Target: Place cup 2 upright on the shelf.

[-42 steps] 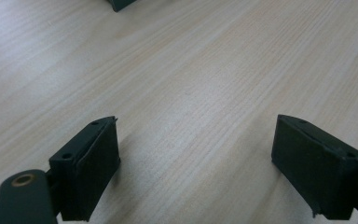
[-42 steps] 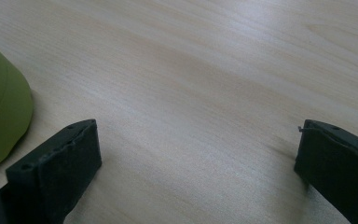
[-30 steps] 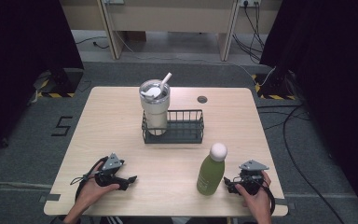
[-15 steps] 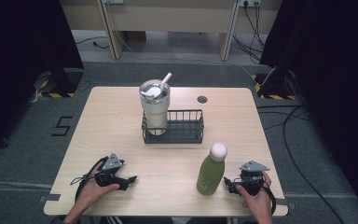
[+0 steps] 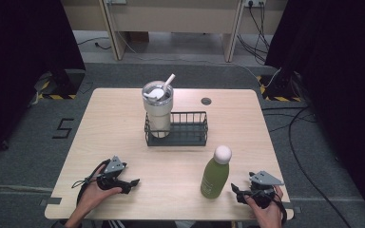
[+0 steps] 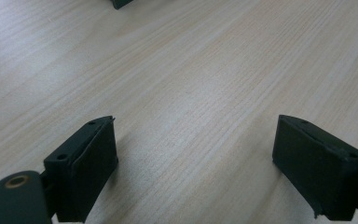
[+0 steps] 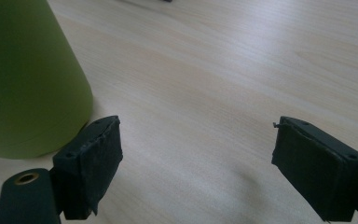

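- Right hand-held gripper (image 5: 236, 193) is shifting slightly toward the near edge of the surface (image 5: 119, 123) compared with a second ago; everything else is staying put.
- Its jaws have just been closing, yet in the right gripper view they are standing spread with nothing between them, only bare wood.
- Green bottle (image 5: 215, 178) with a white cap is standing upright on the surface near its front right, just beside the right hand-held gripper's tips and not touching them.
- In the right gripper view the bottle's base (image 7: 23, 79) is sitting just outside one jaw.
- Left hand-held gripper (image 5: 132, 182) is resting at the front left, jaws spread, pinching nothing.
- Steel tumbler (image 5: 158, 111) with a straw is standing in the left end of the black wire basket (image 5: 190, 114) mid-surface, well apart from the bottle.
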Available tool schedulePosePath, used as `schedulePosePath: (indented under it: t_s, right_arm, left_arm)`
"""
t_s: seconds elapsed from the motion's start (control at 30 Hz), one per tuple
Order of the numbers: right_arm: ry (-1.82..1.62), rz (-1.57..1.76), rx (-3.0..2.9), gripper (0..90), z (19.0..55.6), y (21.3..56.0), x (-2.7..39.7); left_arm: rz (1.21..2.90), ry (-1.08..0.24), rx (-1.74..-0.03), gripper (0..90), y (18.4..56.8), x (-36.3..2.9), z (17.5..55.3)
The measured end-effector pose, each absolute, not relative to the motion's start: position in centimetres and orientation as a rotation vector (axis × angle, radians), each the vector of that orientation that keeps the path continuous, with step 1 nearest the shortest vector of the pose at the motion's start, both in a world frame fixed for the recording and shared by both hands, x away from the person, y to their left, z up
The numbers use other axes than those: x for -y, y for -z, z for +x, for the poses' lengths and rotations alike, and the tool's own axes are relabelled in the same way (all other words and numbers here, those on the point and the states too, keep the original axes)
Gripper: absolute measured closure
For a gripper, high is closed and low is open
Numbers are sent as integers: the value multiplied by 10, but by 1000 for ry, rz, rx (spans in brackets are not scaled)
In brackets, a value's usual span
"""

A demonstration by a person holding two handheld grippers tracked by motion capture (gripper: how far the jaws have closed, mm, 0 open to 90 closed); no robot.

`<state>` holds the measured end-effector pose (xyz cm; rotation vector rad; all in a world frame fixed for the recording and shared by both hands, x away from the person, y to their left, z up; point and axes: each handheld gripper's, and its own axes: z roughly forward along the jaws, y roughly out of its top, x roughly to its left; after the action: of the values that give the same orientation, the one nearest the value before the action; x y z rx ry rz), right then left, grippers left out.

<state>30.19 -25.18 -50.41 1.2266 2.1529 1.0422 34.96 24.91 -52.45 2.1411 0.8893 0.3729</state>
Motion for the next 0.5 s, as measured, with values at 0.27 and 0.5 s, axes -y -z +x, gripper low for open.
schedulePosePath:
  t_s: [0.27,0.5]
  right_arm:
    - [-1090,1209,-2116,155,287,498,252]
    - [-1114,1172,-2115,156,274,496,249]
  left_arm:
    - [2141,-373,-890,129,525,-249,350]
    - [2141,-373,-890,129,525,-249,350]
